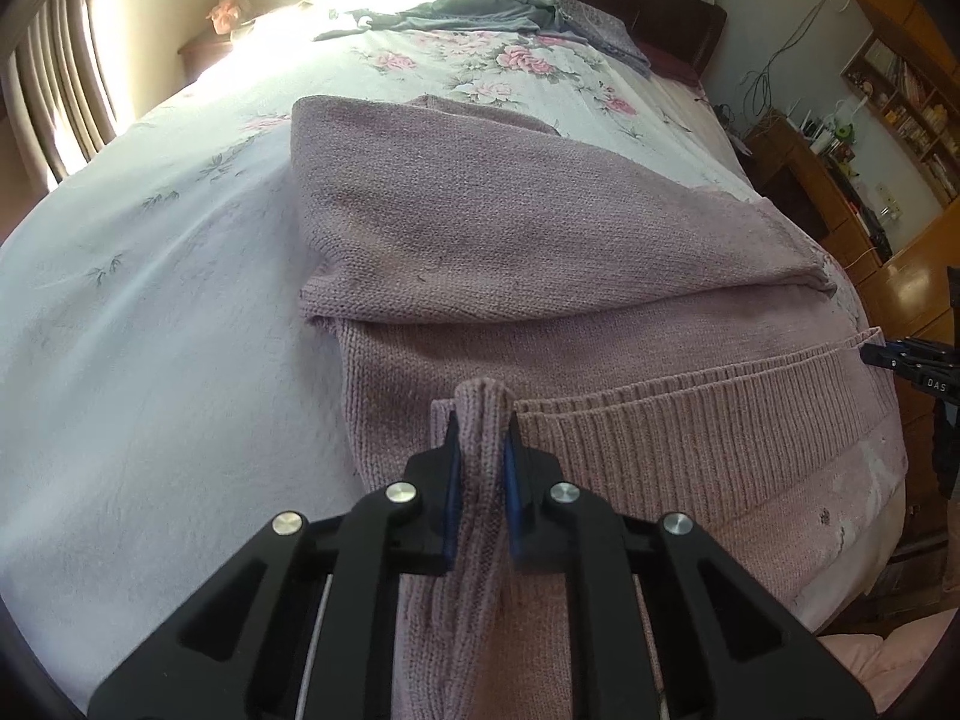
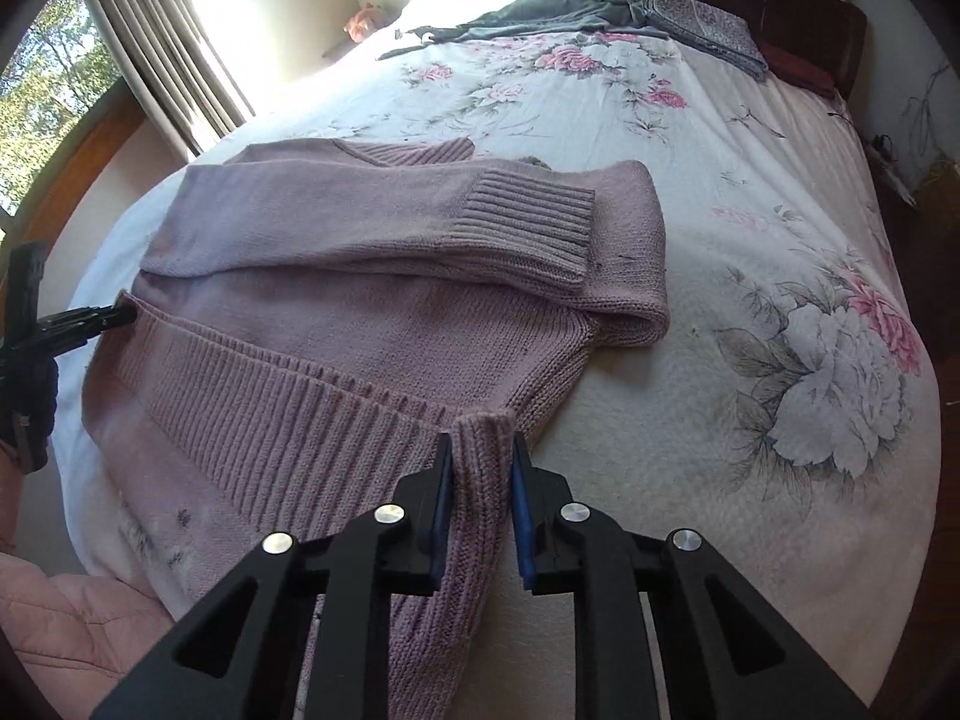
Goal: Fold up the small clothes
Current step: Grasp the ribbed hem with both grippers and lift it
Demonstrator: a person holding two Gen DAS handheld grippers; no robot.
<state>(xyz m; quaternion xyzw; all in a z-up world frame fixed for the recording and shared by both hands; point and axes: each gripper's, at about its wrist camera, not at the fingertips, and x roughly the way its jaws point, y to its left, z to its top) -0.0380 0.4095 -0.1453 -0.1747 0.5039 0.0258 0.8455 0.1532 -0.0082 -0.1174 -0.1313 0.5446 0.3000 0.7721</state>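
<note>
L gripper (image 1: 480,420) & R gripper (image 2: 483,438) each clamp sweater (image 2: 336,324) hem corners; bedspread (image 2: 780,240) bare to R.

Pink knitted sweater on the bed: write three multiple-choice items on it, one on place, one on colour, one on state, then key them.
1. Where does the pink knitted sweater lie?
A. On the floral bedspread
B. On a wooden chair
C. In a basket

2. What colour is the crumpled garment at the head of the bed?
A. Yellow
B. Grey-green
C. Red

3. How do the sweater's sleeves lie?
A. Spread out sideways
B. Hanging off the bed
C. Folded across the body

Key: 1 A, flowered cloth shows all around it. 2 B, it is dull grey-green against the white pillow area. 3 C, the ribbed cuff rests across the chest, while the left gripper and right gripper each pinch a hem corner in their jaws.
</note>
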